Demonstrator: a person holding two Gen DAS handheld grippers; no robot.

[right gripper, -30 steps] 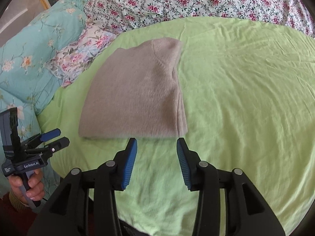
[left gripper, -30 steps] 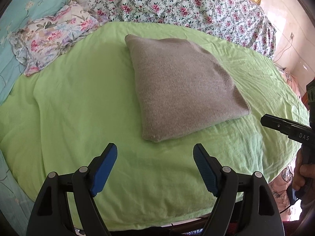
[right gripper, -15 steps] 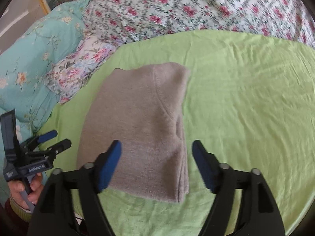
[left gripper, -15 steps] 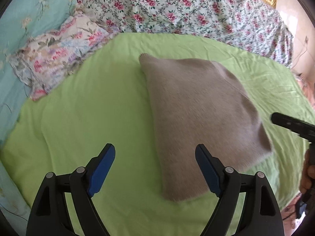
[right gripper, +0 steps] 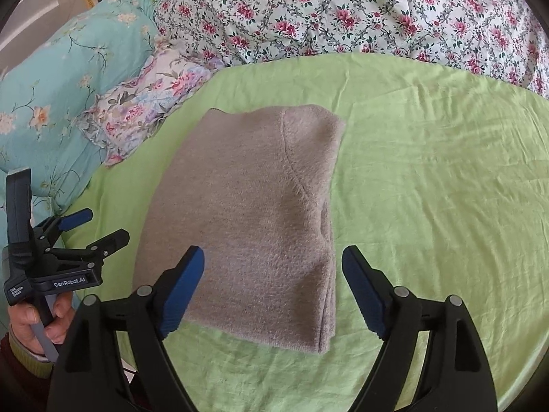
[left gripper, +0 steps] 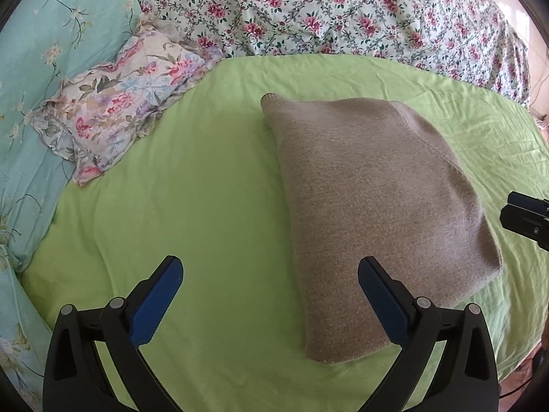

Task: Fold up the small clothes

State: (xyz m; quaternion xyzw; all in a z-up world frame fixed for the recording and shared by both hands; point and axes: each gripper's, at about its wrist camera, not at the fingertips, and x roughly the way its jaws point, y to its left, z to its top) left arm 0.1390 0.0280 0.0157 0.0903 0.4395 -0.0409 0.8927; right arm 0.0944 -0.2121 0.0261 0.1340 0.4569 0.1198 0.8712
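A folded taupe knit garment (left gripper: 374,206) lies flat on the green sheet (left gripper: 192,206); it also shows in the right wrist view (right gripper: 247,226). My left gripper (left gripper: 269,300) is open and empty, above the sheet at the garment's near left corner, with its right finger over the garment's edge. It also shows at the left of the right wrist view (right gripper: 94,228). My right gripper (right gripper: 272,286) is open and empty, straddling the garment's near right edge from above. Its tip shows at the right edge of the left wrist view (left gripper: 525,218).
A pale flowered pillow (left gripper: 116,110) lies at the sheet's far left. A teal flowered quilt (left gripper: 41,68) lies along the left side. A red-and-white flowered quilt (left gripper: 326,10) covers the back. The sheet (right gripper: 446,189) stretches wide to the garment's right.
Both grippers have moved forward over the garment. The right gripper has opened from a narrow gap to wide. The left gripper stayed open.
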